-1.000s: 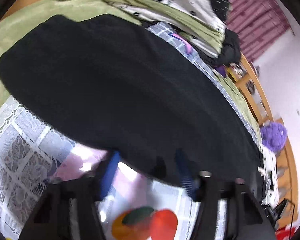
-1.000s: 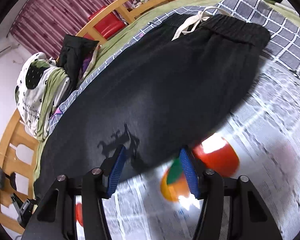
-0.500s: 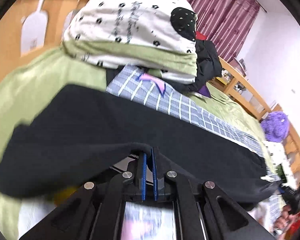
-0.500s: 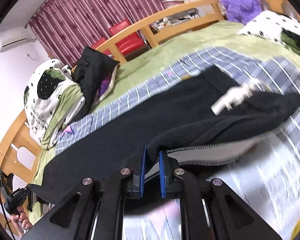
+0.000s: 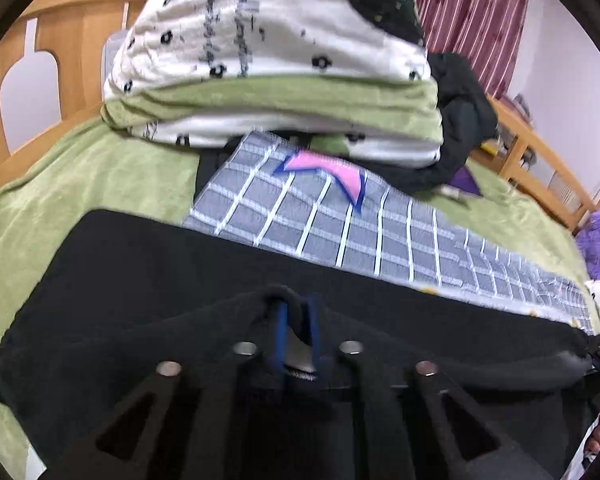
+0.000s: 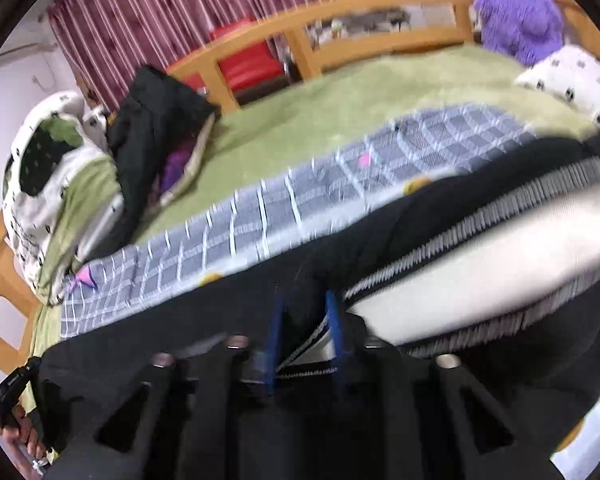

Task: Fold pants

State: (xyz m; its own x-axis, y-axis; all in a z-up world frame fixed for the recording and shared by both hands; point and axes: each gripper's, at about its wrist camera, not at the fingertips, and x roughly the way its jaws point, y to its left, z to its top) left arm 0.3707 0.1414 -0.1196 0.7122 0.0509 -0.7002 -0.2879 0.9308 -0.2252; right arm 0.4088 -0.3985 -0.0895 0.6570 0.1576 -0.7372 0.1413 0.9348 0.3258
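Black pants [image 5: 148,276] pinched in both level, forward-pointing tools, left [image 5: 296,322] and right [image 6: 305,316].

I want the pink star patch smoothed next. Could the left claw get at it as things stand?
Probably not yet. The left claw is shut on the black pants edge, so it is occupied. The pink star patch on the grey checked blanket lies uncovered beyond the pants, though.
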